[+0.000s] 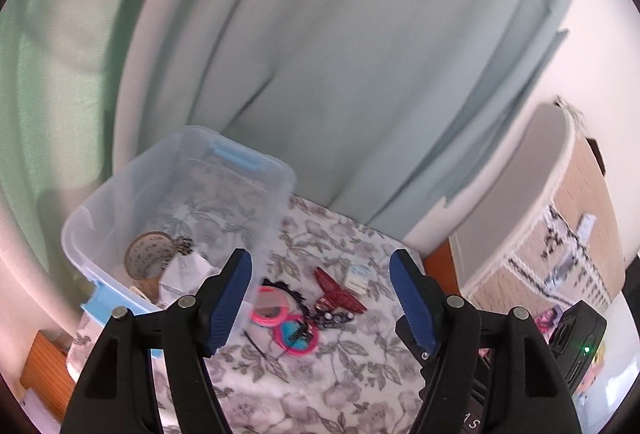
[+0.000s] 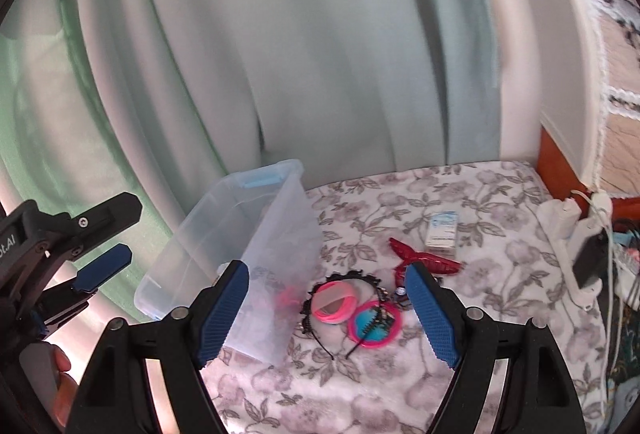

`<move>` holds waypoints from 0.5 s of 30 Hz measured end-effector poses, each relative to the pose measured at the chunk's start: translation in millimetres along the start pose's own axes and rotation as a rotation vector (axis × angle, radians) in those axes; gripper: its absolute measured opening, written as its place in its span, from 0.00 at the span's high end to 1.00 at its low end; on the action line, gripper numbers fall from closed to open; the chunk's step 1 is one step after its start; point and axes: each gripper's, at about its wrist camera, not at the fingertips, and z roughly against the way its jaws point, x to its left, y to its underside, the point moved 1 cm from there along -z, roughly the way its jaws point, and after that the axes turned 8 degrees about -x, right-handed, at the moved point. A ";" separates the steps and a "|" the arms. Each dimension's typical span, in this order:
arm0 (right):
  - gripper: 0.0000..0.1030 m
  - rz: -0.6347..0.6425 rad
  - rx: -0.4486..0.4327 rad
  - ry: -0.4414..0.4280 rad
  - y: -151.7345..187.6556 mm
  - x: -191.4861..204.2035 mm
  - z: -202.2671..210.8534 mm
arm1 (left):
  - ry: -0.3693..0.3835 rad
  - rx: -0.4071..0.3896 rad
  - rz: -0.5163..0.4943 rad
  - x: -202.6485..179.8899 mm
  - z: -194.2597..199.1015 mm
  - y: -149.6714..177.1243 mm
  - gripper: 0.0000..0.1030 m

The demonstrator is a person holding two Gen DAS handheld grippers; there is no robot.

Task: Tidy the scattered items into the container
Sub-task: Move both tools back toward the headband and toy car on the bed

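A clear plastic container (image 1: 256,194) (image 2: 280,234) with blue latches stands on the floral cloth and holds a round tape roll (image 1: 150,254) and white paper. To its right lie a pink hair-tie bundle (image 1: 267,310) (image 2: 334,301), a round pink and blue compact (image 1: 296,337) (image 2: 374,326), a black headband (image 2: 320,330), a red hair claw (image 1: 336,292) (image 2: 426,262) and a small white box (image 1: 358,276) (image 2: 442,232). My left gripper (image 1: 322,300) hangs open above these items, empty. My right gripper (image 2: 328,308) is open and empty too, over the pink pieces.
A pale green curtain (image 1: 320,54) hangs behind the table. A woven basket (image 1: 560,214) stands at the right. A white power strip (image 2: 568,230) with cables lies at the right table edge. In the right wrist view the left gripper's body (image 2: 80,254) shows at far left.
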 end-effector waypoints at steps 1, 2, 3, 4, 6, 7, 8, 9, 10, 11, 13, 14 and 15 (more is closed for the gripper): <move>0.19 -0.011 -0.010 0.013 -0.1 -7.4 5.5 | 0.008 -0.004 -0.017 -7.2 0.6 3.5 0.30; 0.19 -0.021 -0.020 0.026 -0.2 -14.8 11.0 | 0.016 -0.008 -0.034 -14.5 1.2 7.1 0.30; 0.19 -0.029 -0.031 0.038 -1.4 -21.6 16.7 | 0.025 -0.012 -0.050 -21.5 1.8 10.6 0.30; 0.19 -0.038 -0.043 0.051 -2.7 -28.3 22.3 | 0.038 -0.017 -0.065 -26.5 1.7 13.8 0.30; 0.17 -0.055 -0.075 0.068 -5.2 -38.5 32.0 | 0.063 -0.028 -0.088 -35.1 0.4 20.6 0.30; 0.15 -0.062 -0.090 0.076 -6.7 -43.7 37.6 | 0.077 -0.023 -0.088 -37.7 -1.6 23.9 0.30; 0.13 -0.070 -0.106 0.088 -7.9 -49.4 43.1 | 0.092 -0.019 -0.087 -40.1 -3.6 27.2 0.30; 0.06 -0.078 -0.115 0.095 -8.4 -54.1 46.2 | 0.106 -0.008 -0.077 -40.9 -6.1 30.6 0.30; 0.04 -0.087 -0.125 0.102 -8.3 -59.4 49.7 | 0.116 0.003 -0.069 -42.2 -9.9 35.2 0.30; 0.04 -0.096 -0.136 0.109 -8.3 -64.7 53.1 | 0.119 0.013 -0.066 -43.2 -13.7 39.8 0.30; 0.04 -0.109 -0.145 0.123 -7.6 -74.1 57.1 | 0.105 0.032 -0.072 -44.0 -20.1 47.1 0.30; 0.04 -0.116 -0.140 0.131 -5.7 -78.9 56.8 | 0.082 0.047 -0.079 -43.6 -24.6 51.6 0.30; 0.04 -0.123 -0.135 0.139 -3.8 -83.7 56.5 | 0.059 0.063 -0.086 -43.2 -29.1 56.1 0.30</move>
